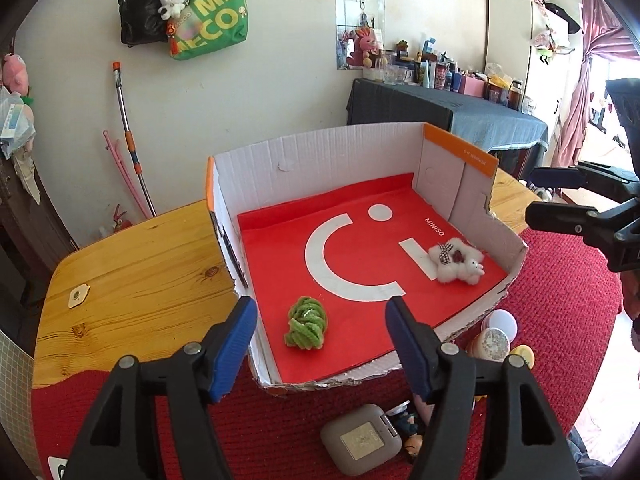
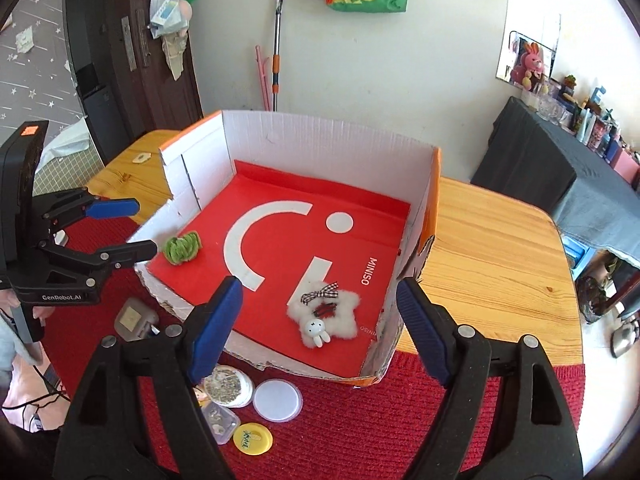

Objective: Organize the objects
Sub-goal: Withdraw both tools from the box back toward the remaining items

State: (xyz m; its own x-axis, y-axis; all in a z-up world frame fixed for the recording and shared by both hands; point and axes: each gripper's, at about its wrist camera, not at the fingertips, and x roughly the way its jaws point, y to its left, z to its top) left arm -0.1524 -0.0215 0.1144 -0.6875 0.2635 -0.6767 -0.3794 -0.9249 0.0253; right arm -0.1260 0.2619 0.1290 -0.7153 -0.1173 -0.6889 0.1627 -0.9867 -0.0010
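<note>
An open white cardboard box [image 1: 320, 148] [image 2: 320, 140] with a red liner sits on the table. Inside lie a green fuzzy bundle [image 1: 306, 322] [image 2: 182, 248] near one front corner and a white fluffy star plush [image 1: 456, 266] [image 2: 324, 312] with a checked bow and a small bunny charm near the other. My left gripper [image 1: 320, 308] [image 2: 145, 228] hovers open above the box's front edge by the green bundle, holding nothing. My right gripper [image 2: 318, 286] [image 1: 532, 196] hangs open above the plush, and its pads hold nothing.
In front of the box, on a red knitted mat [image 1: 560, 320], lie a grey square case [image 1: 360, 440] [image 2: 134, 318], a white round lid [image 2: 277, 400], a yellow lid [image 2: 252, 438] and a glittery round tin [image 2: 228, 390]. Bare wooden tabletop [image 1: 140, 272] flanks the box.
</note>
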